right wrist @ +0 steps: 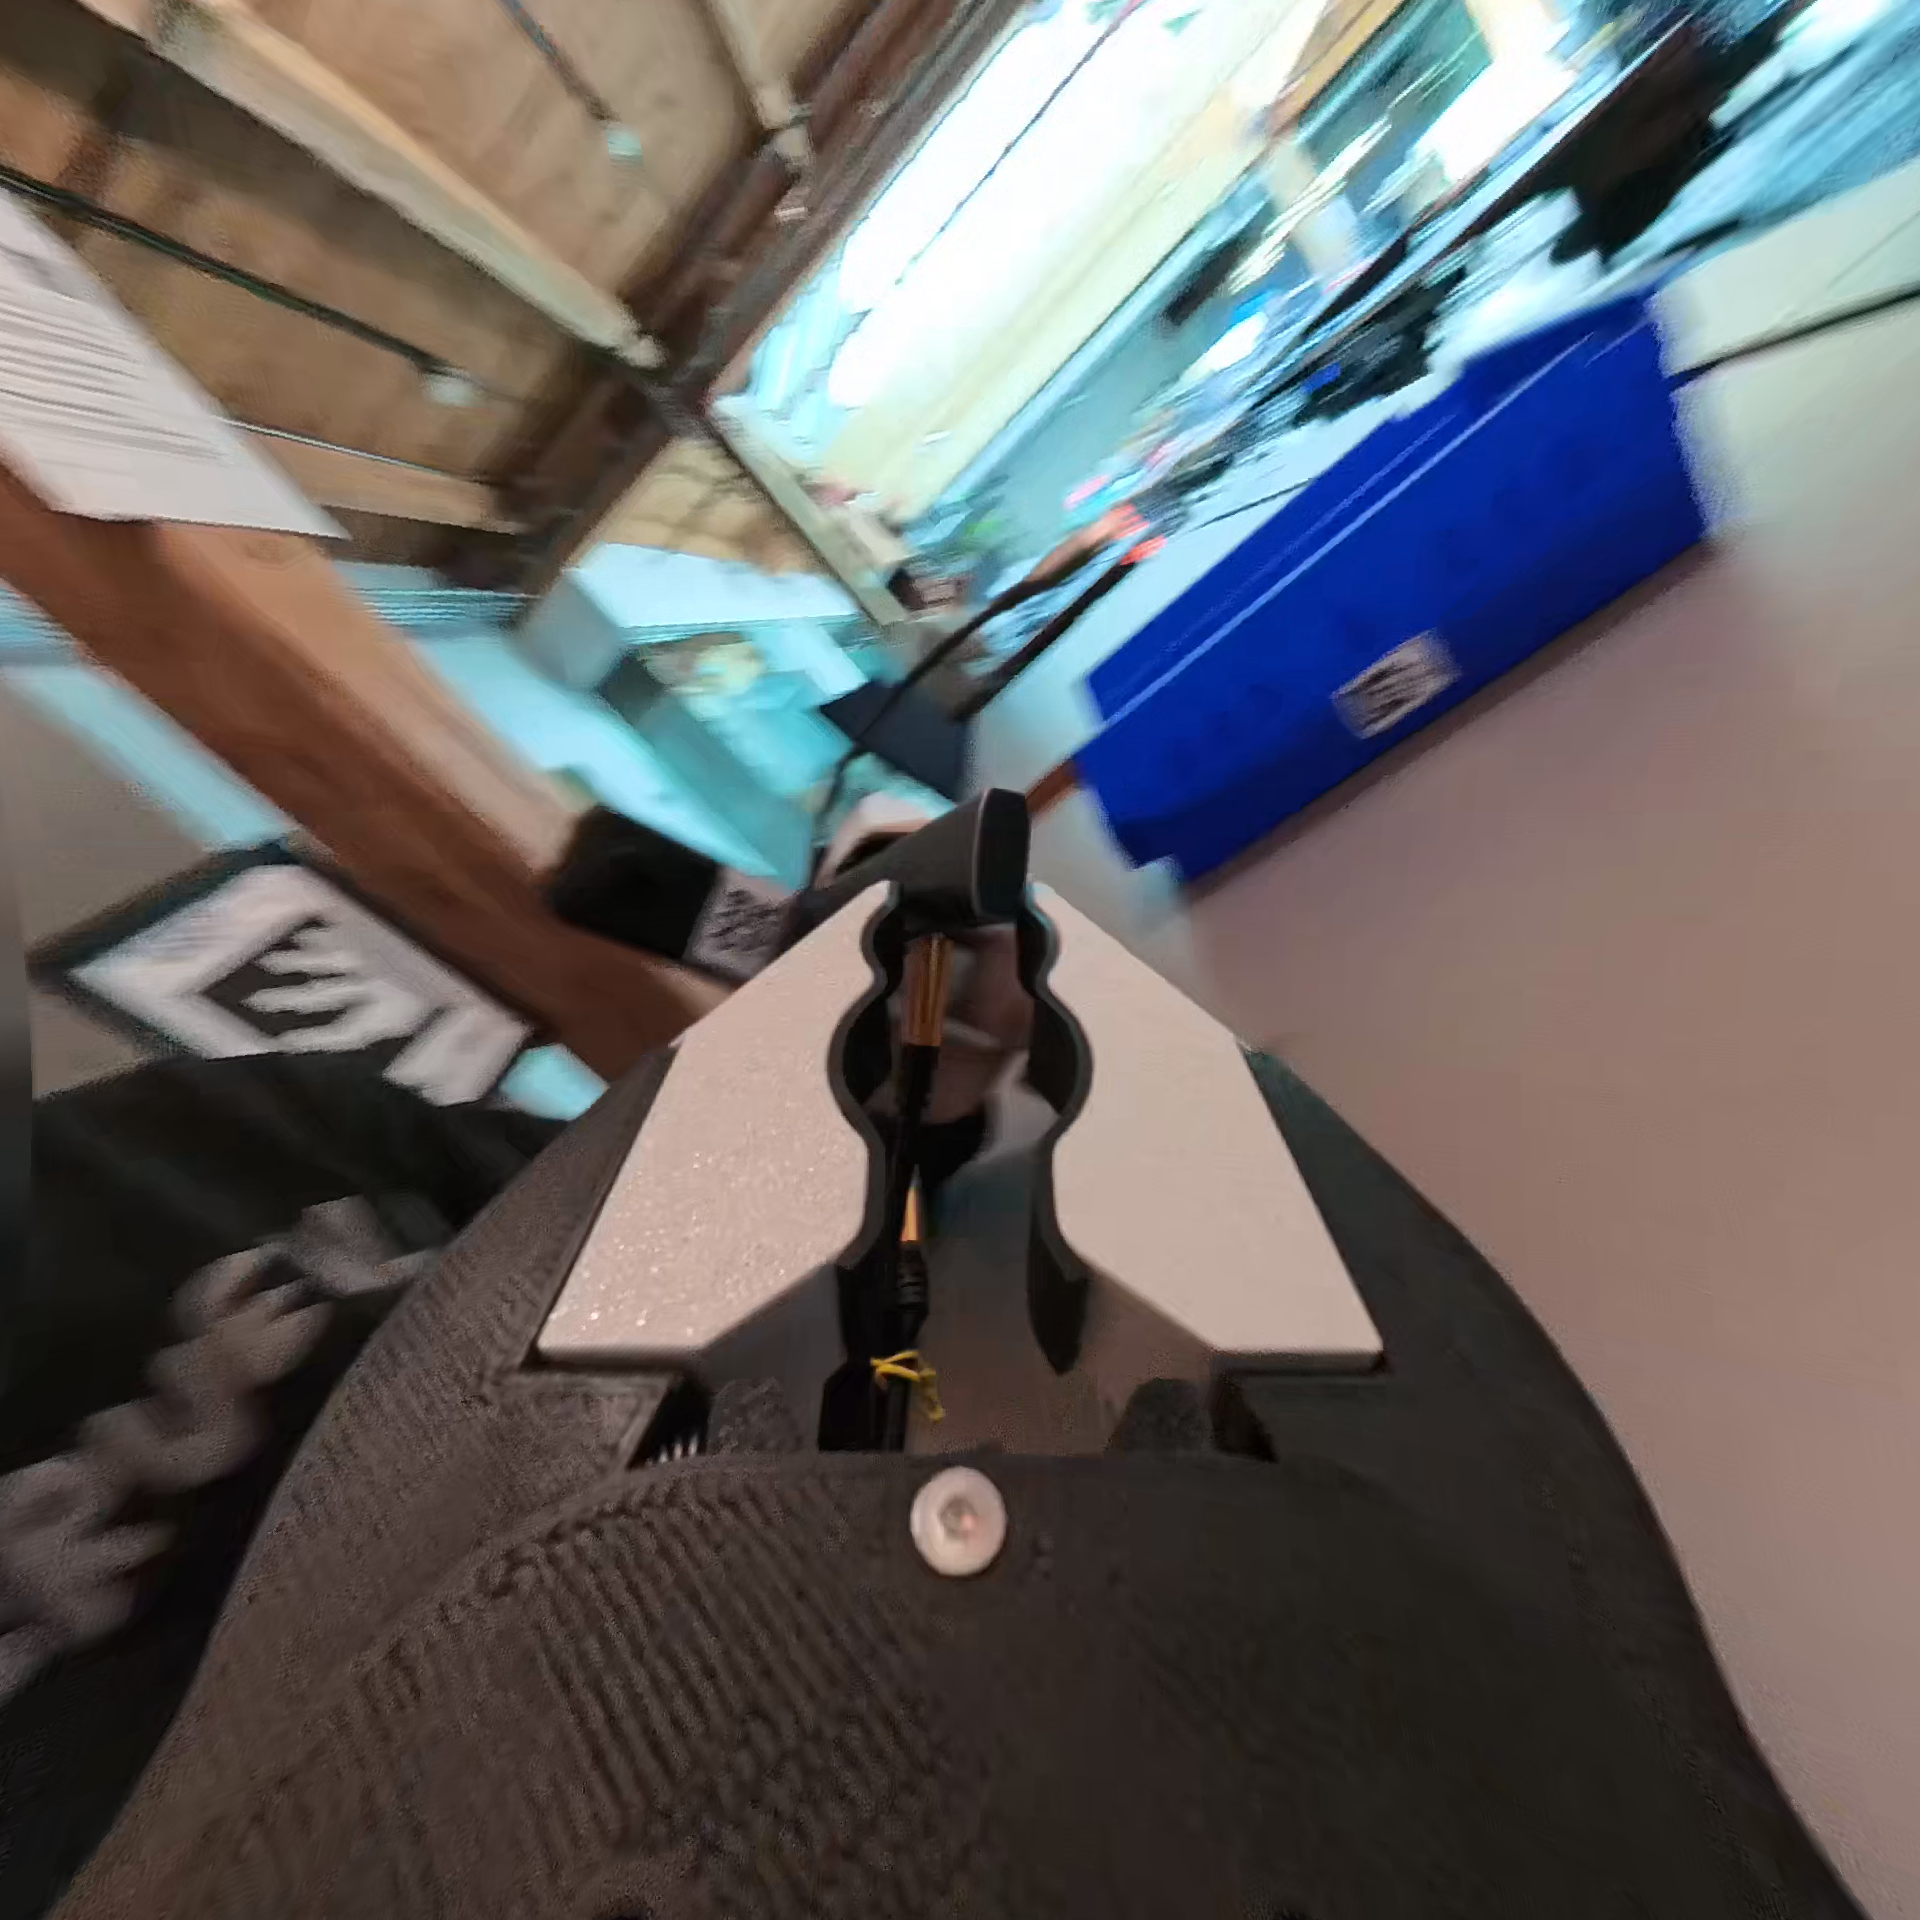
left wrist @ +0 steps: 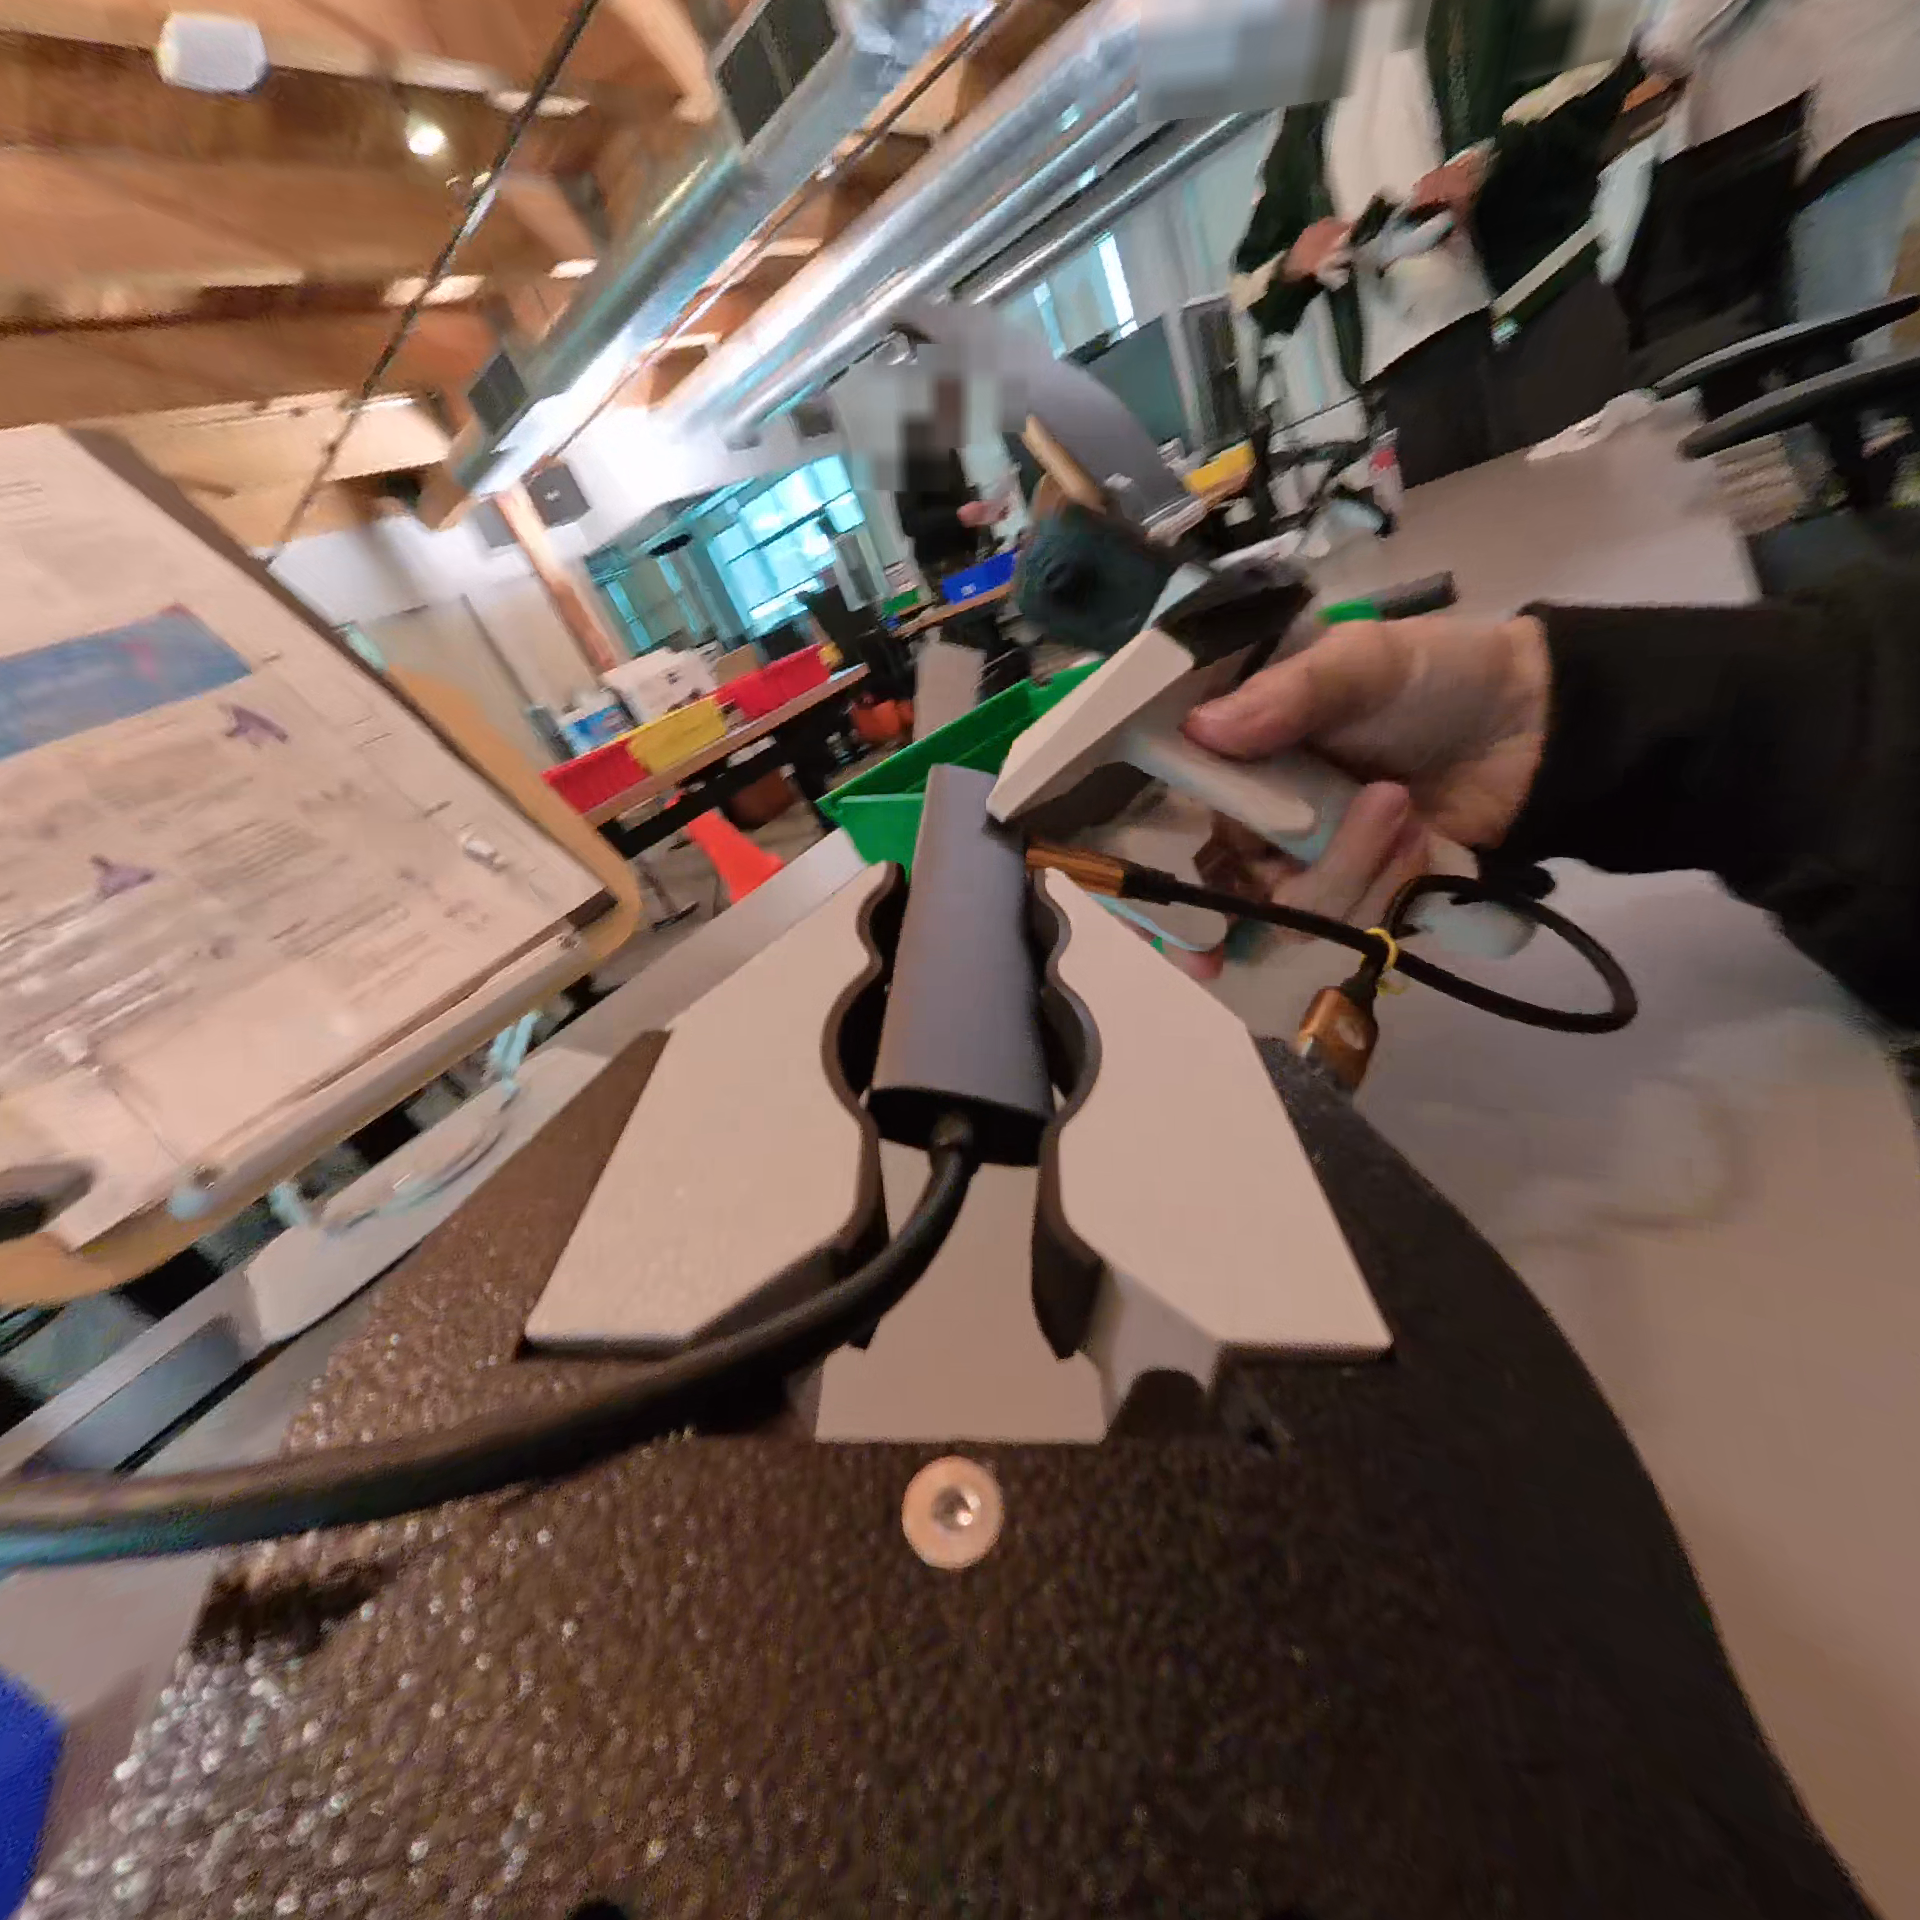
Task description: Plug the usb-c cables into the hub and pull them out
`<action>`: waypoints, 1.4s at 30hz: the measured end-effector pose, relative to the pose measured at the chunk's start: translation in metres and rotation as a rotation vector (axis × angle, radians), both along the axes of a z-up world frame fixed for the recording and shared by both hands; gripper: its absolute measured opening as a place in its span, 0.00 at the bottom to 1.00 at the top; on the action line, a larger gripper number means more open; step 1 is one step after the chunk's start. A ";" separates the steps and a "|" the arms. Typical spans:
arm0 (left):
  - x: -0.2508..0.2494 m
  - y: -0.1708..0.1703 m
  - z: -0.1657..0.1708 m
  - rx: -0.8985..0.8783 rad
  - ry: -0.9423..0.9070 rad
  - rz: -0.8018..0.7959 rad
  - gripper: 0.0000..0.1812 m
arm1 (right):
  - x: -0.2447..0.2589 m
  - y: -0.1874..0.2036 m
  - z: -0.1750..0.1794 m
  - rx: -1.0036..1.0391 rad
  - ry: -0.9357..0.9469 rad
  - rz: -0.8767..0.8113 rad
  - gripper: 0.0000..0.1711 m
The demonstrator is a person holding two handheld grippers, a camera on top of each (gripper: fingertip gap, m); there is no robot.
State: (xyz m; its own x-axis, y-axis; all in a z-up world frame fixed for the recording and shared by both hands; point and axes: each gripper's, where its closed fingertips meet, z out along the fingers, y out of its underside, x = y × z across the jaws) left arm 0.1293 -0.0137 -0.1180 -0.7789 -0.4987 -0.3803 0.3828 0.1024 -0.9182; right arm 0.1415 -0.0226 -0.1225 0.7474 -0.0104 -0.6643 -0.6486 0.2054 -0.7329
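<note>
In the left wrist view my left gripper (left wrist: 961, 883) is shut on the dark grey hub (left wrist: 966, 997), held lengthwise between the fingers. The hub's own black cord (left wrist: 623, 1392) trails down to the left. A hand holds my right gripper (left wrist: 1023, 805) against the hub's right side. It is shut on a bronze usb-c plug (left wrist: 1075, 871) whose tip meets the hub; I cannot tell how deep it sits. The black cable (left wrist: 1507, 997) loops to a second, hanging bronze plug (left wrist: 1338, 1029). In the right wrist view my right gripper (right wrist: 961, 904) clamps the plug (right wrist: 925, 987) just under the hub (right wrist: 982, 857).
A clipboard with printed sheets (left wrist: 260, 831) stands close on the left. A green bin (left wrist: 935, 758) lies behind the hub. A blue bin (right wrist: 1403, 623) sits on the grey table (right wrist: 1558, 1143) to the right. People and chairs are farther back. My left and right fingertips are right by each other.
</note>
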 end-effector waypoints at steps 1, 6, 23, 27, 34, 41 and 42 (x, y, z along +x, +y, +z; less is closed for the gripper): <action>0.008 0.003 -0.002 -0.001 0.006 0.055 0.12 | 0.012 -0.003 -0.002 -0.055 -0.073 -0.109 0.16; 0.045 0.029 -0.003 -0.203 0.155 0.268 0.12 | 0.024 -0.003 -0.010 -0.367 -0.582 -0.357 0.23; 0.052 0.035 -0.013 -0.307 0.260 0.285 0.12 | 0.036 0.026 -0.016 -0.586 -0.824 -0.523 0.06; 0.044 0.031 -0.004 -0.288 0.234 0.296 0.12 | 0.027 0.020 -0.011 -0.675 -0.825 -0.440 0.07; 0.033 0.010 0.017 -0.192 0.131 0.317 0.13 | 0.017 -0.002 0.007 -0.751 -0.802 -0.436 0.07; 0.023 -0.011 0.032 -0.141 0.078 0.273 0.12 | 0.005 -0.022 0.023 -0.735 -0.741 -0.417 0.07; 0.022 -0.013 0.033 -0.142 0.081 0.263 0.13 | 0.004 -0.025 0.024 -0.737 -0.736 -0.419 0.06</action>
